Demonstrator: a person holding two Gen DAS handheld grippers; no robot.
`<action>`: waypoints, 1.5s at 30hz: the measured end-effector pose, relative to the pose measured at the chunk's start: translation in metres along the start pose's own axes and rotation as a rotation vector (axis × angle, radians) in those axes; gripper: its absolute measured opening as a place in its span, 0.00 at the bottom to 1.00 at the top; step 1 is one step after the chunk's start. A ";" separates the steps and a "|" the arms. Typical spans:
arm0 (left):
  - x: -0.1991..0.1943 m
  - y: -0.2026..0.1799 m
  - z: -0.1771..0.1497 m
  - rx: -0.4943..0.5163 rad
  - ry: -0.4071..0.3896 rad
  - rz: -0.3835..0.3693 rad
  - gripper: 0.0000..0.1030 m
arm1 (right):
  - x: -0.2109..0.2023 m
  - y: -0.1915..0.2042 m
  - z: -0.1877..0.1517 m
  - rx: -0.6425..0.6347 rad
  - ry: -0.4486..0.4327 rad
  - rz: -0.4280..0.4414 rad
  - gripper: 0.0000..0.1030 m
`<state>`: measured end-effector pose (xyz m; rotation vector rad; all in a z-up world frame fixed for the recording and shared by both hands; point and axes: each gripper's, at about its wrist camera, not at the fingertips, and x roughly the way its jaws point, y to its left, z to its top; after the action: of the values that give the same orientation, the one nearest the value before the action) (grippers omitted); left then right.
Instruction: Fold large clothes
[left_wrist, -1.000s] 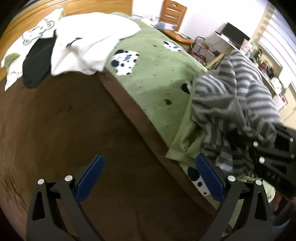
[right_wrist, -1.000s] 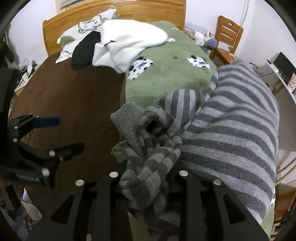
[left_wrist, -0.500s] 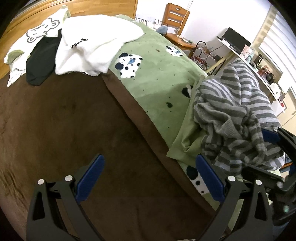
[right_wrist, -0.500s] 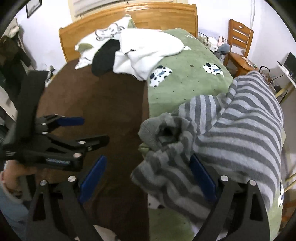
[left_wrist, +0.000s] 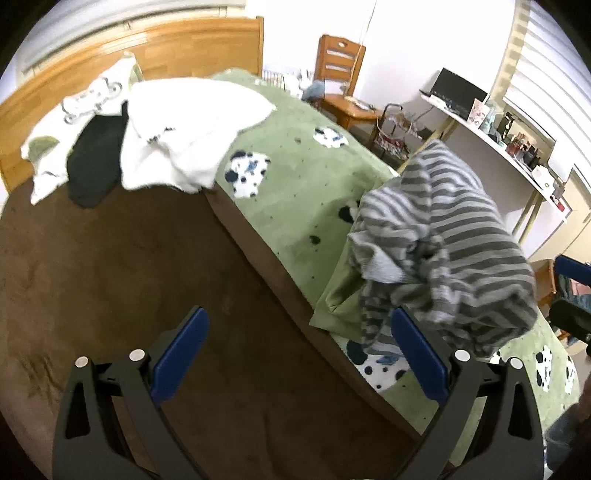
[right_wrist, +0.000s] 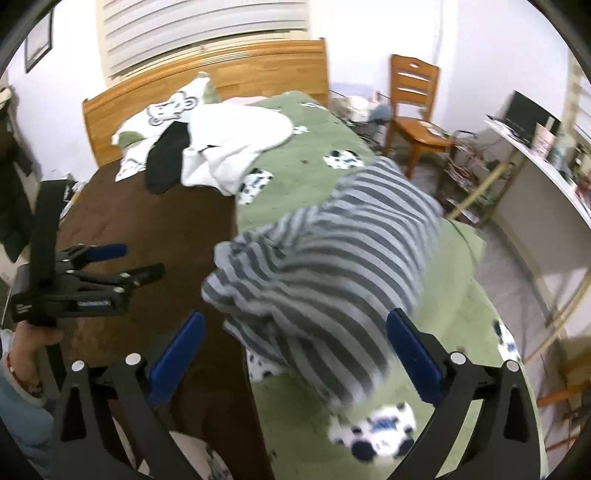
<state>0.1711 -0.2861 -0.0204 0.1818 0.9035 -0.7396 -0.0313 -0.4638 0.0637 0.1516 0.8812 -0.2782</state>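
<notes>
**Two open tongs, one striped sweater heaped on the bed**

Both pairs of tongs gape wide with nothing between their blue pads. The left tongs (left_wrist: 297, 349) hang over the brown blanket (left_wrist: 110, 280); the right tongs (right_wrist: 293, 349) hang over the near end of the bed, with the left ones visible off to their side, held in a hand (right_wrist: 35, 338).

Beyond them lies the bed: brown blanket on one half, a green cover with cow-patch prints (left_wrist: 295, 184) on the other, its edge folded back to show a brown lining. Near the wooden headboard (right_wrist: 236, 66) sit a white garment (left_wrist: 184, 129), a black garment (left_wrist: 96, 166) and a printed pillow (right_wrist: 162, 110). A wooden chair (right_wrist: 415, 110) stands past the bed's far corner, and a long shelf (left_wrist: 491, 136) crowded with small items runs beneath slatted blinds.

The grey striped sweater (right_wrist: 332, 280) lies crumpled in a loose mound on the green cover, at the near part of the bed, just ahead of the right tongs and touching neither pair. Its outline is motion-blurred in the right view.
</notes>
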 end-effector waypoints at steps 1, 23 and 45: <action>-0.007 -0.003 -0.002 0.002 -0.009 0.015 0.94 | -0.005 -0.001 -0.004 0.003 -0.002 -0.011 0.94; -0.113 -0.065 -0.104 0.206 -0.018 -0.039 0.94 | -0.094 0.042 -0.140 0.101 -0.086 -0.269 0.94; -0.138 -0.080 -0.120 0.215 -0.075 -0.034 0.94 | -0.111 0.060 -0.155 0.055 -0.111 -0.291 0.94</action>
<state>-0.0127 -0.2229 0.0229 0.3275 0.7567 -0.8699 -0.1944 -0.3493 0.0535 0.0575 0.7852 -0.5771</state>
